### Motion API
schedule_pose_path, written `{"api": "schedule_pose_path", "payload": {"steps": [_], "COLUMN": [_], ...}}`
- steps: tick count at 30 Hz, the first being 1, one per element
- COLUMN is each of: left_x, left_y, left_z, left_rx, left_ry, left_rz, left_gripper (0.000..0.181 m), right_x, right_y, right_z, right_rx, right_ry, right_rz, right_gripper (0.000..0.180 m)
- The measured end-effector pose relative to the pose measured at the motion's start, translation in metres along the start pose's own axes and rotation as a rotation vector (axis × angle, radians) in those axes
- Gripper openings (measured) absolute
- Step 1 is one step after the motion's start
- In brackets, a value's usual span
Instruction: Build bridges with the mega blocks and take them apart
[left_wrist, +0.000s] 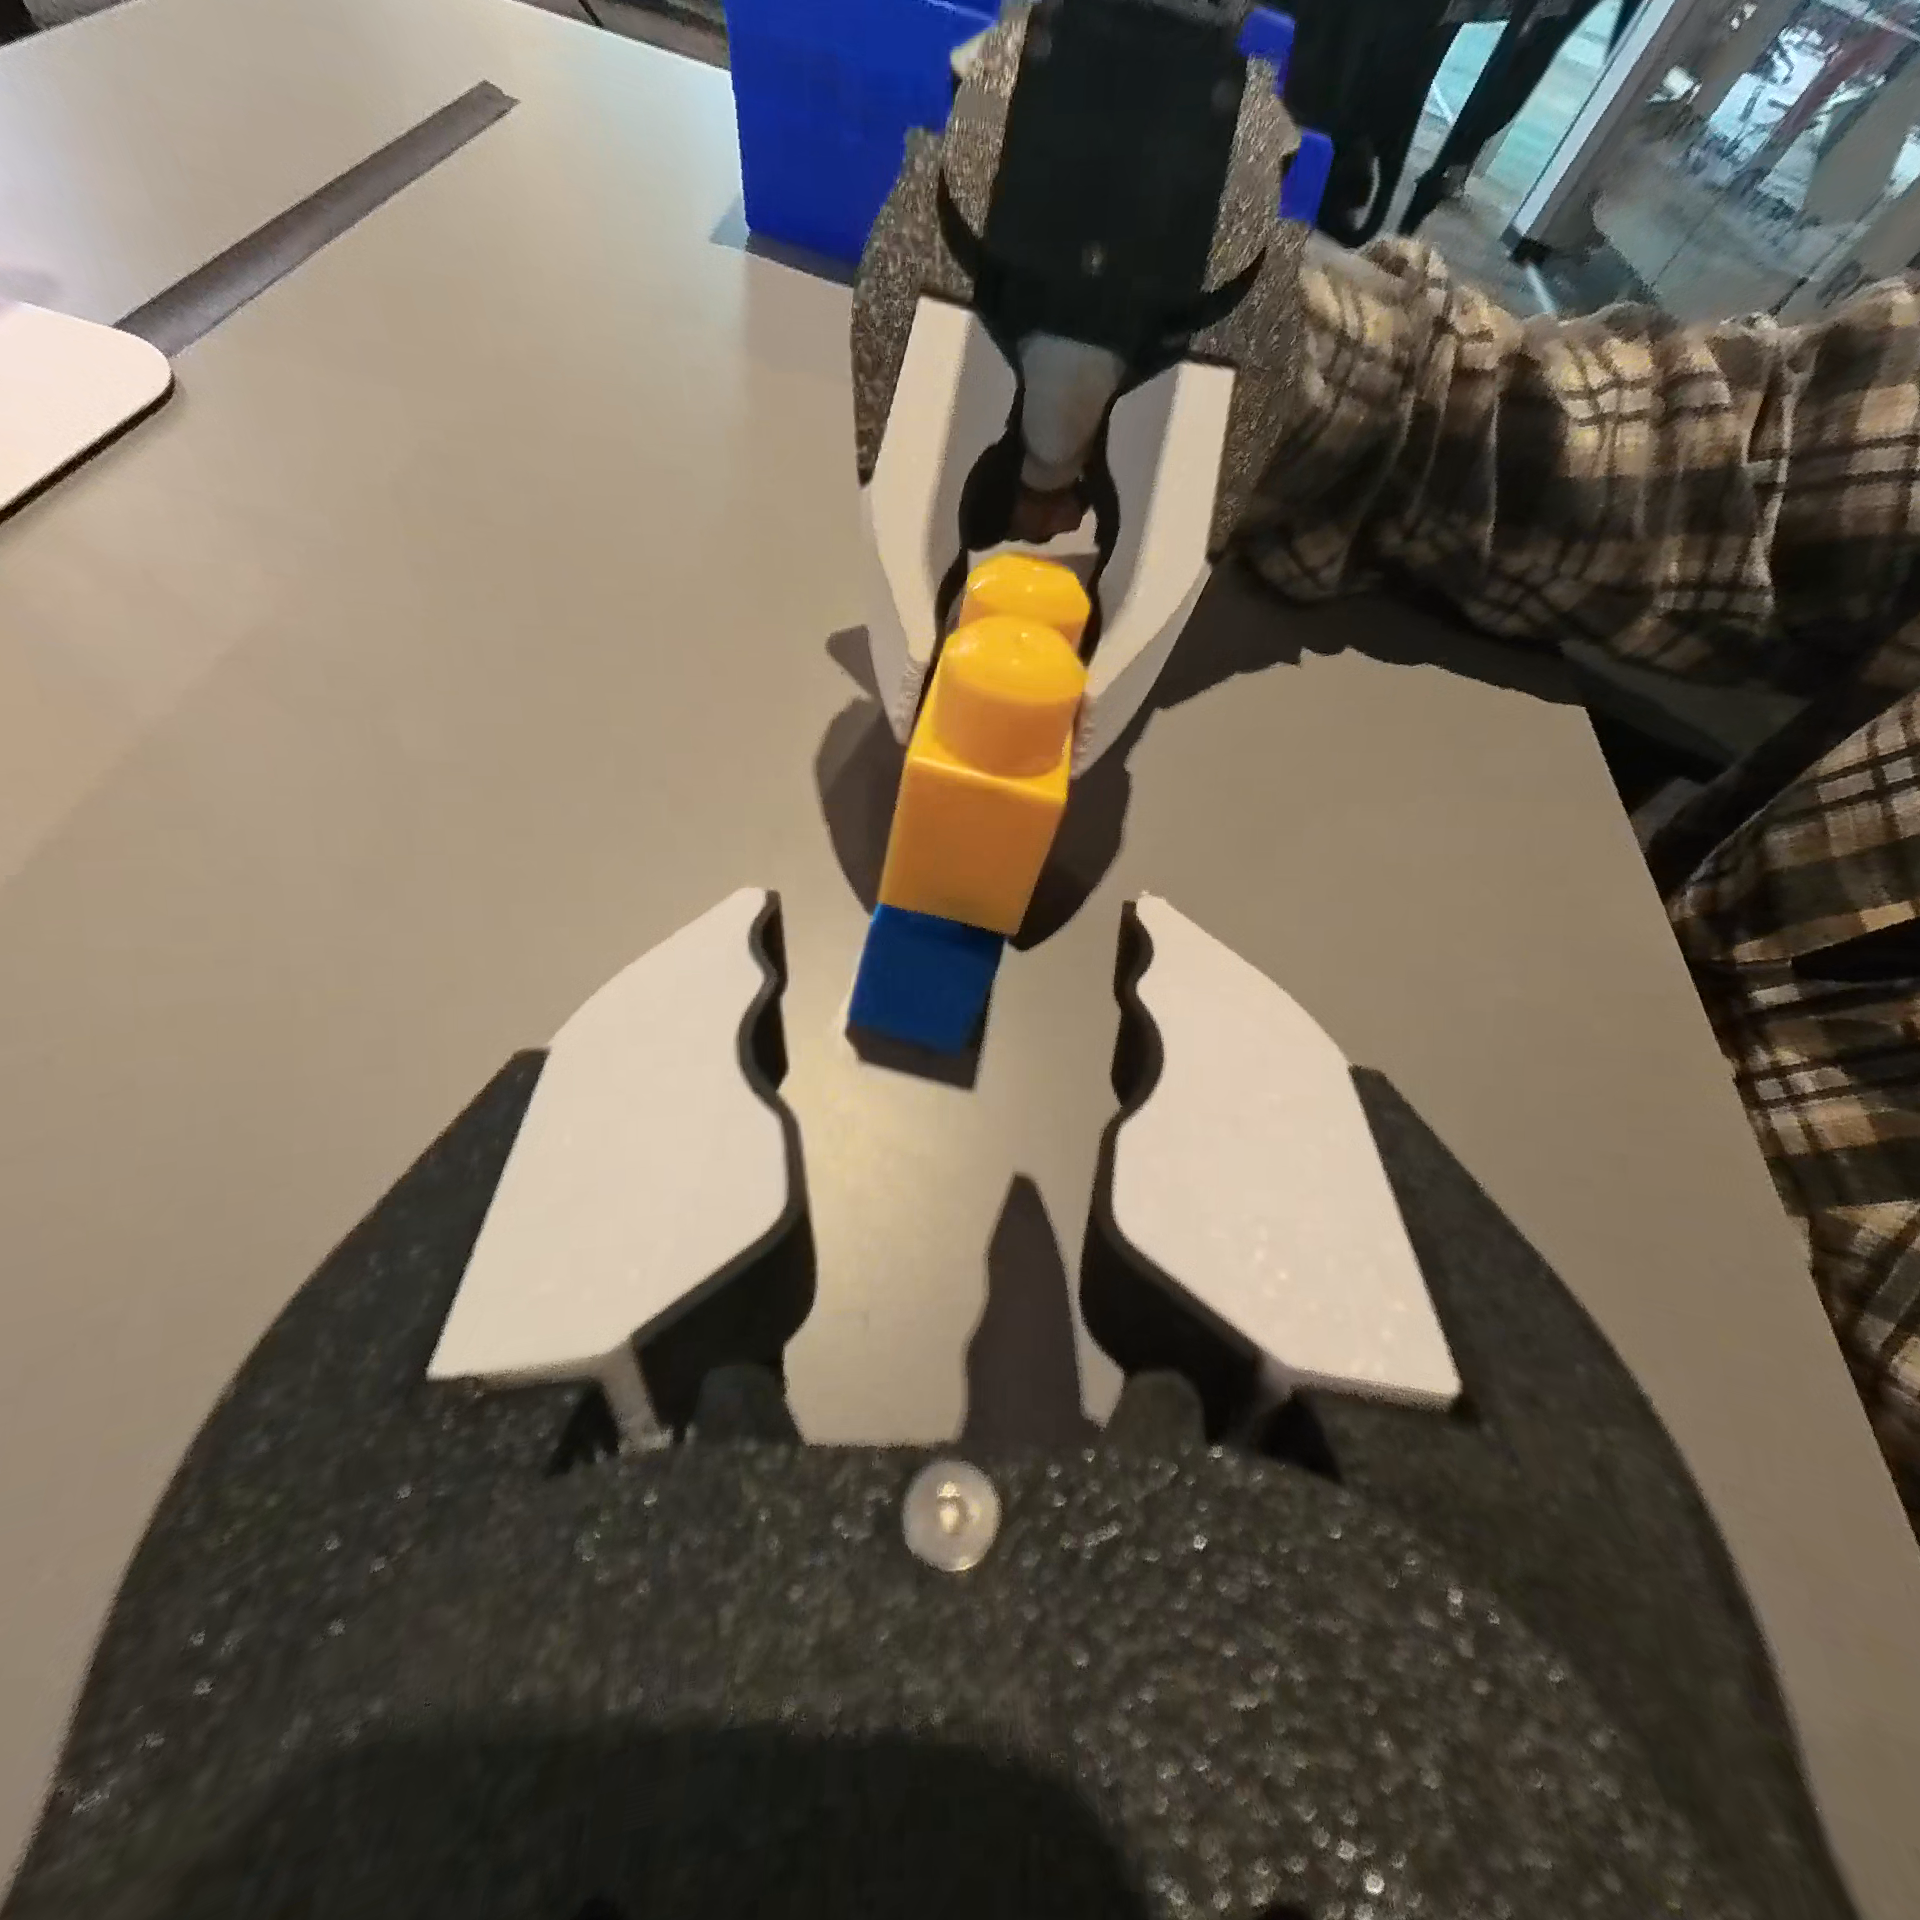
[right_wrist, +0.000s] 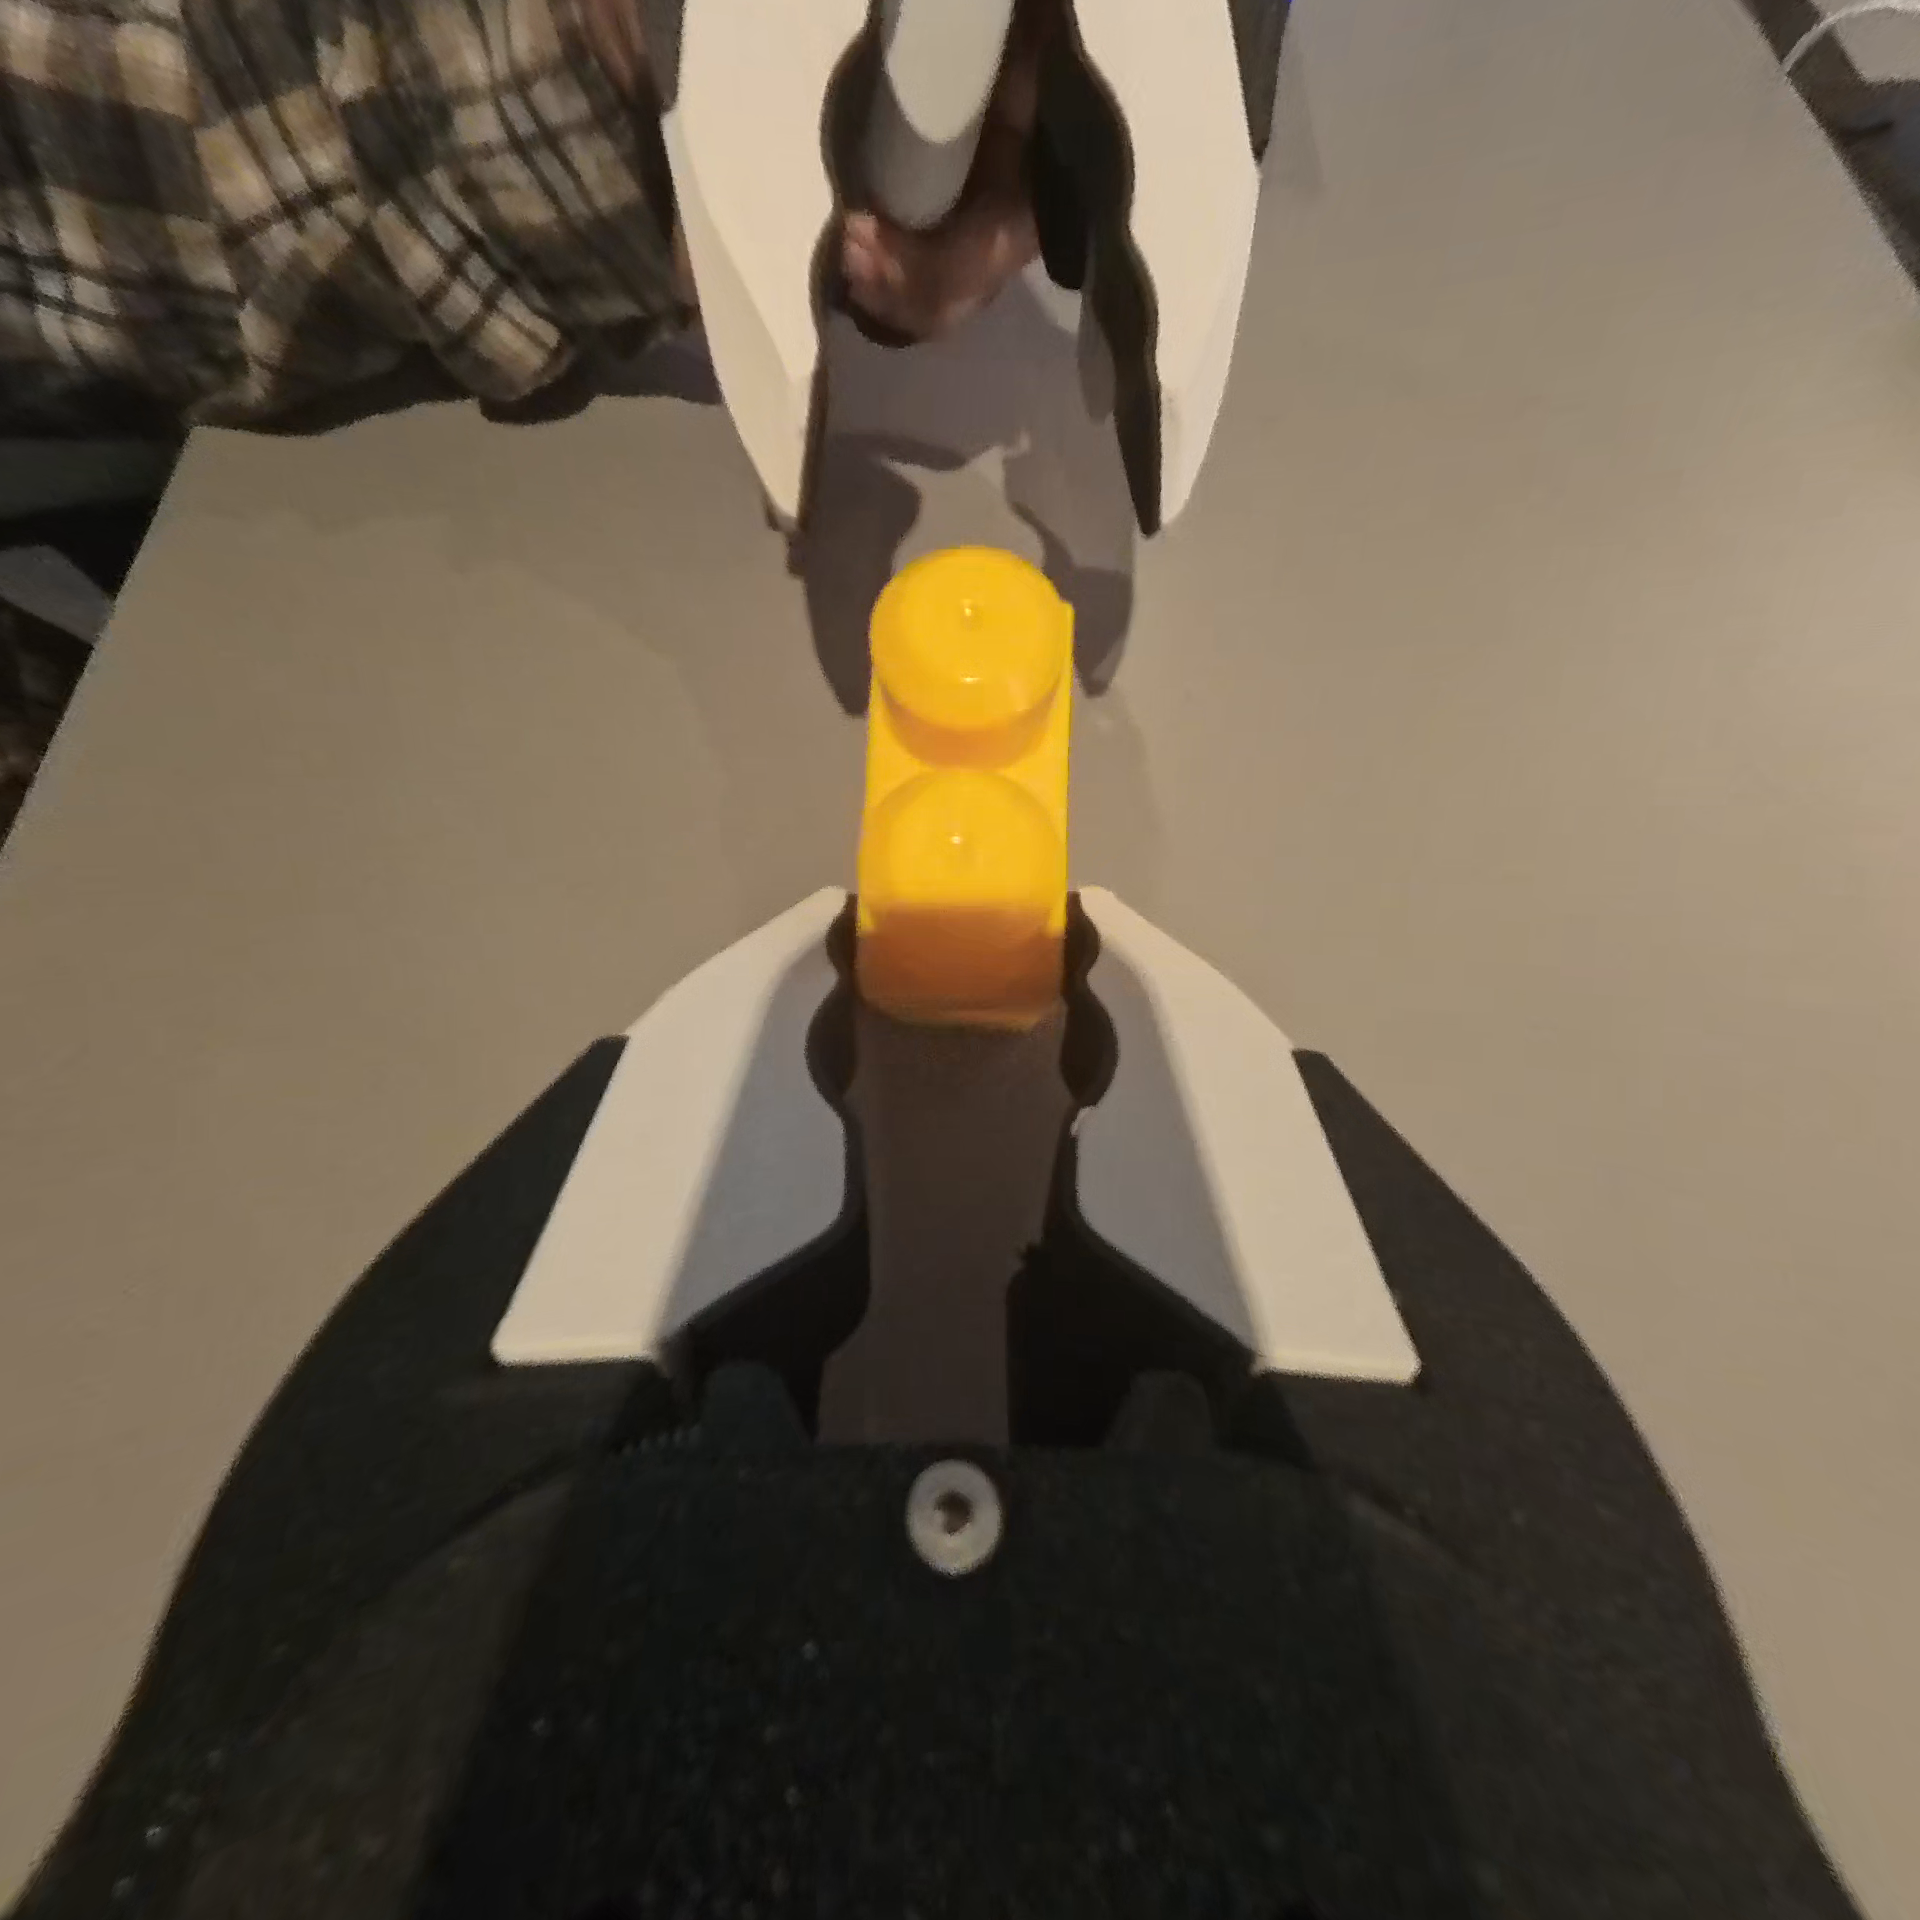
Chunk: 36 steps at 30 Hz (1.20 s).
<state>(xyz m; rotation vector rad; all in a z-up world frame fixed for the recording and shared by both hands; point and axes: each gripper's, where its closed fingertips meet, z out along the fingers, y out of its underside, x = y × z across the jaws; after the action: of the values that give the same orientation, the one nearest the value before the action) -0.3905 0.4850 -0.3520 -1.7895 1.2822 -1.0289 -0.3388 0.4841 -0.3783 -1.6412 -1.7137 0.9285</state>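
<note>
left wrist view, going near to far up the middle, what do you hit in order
left gripper → blue block → yellow block → right gripper clamped on its far end → blue bin

Grey table (left_wrist: 416, 644), smooth matt top, dark strip (left_wrist: 322, 208) inlaid across far part; blue bin (left_wrist: 821, 114) at far edge; glass partitions (left_wrist: 1704, 125) beyond, daylit

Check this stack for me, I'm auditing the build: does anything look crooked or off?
Yes. The yellow block leans on the blue block instead of sitting square on it. The right gripper clamps the yellow block's far end; the left gripper is open around the blue block.
</note>
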Motion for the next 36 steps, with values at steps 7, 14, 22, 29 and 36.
{"api": "schedule_pose_path", "payload": {"steps": [7, 14, 22, 29, 36], "left_x": [-0.001, 0.004, 0.006, 0.006, 0.004], "left_y": [-0.003, -0.027, -0.032, -0.028, -0.021], "left_z": [0.001, 0.001, 0.022, 0.018, 0.013], "left_rx": [0.018, 0.101, 0.075, 0.082, 0.062], "left_ry": [-0.008, -0.059, -0.045, -0.018, -0.014], "left_rz": [0.003, 0.076, 0.131, 0.100, 0.054], "left_gripper": [0.056, 0.047, 0.029, 0.028, 0.028], "right_x": [0.001, 0.003, 0.003, 0.003, 0.003], "right_y": [0.001, 0.001, -0.002, -0.006, -0.009], "right_z": [0.001, 0.005, 0.009, 0.012, 0.017], "right_rx": [-0.058, -0.177, -0.202, -0.197, -0.165], "right_ry": [0.000, -0.005, -0.012, -0.021, -0.026], "right_rz": [-0.011, -0.016, -0.025, -0.025, -0.011], "right_gripper": [0.037, 0.037, 0.036, 0.037, 0.037]}}
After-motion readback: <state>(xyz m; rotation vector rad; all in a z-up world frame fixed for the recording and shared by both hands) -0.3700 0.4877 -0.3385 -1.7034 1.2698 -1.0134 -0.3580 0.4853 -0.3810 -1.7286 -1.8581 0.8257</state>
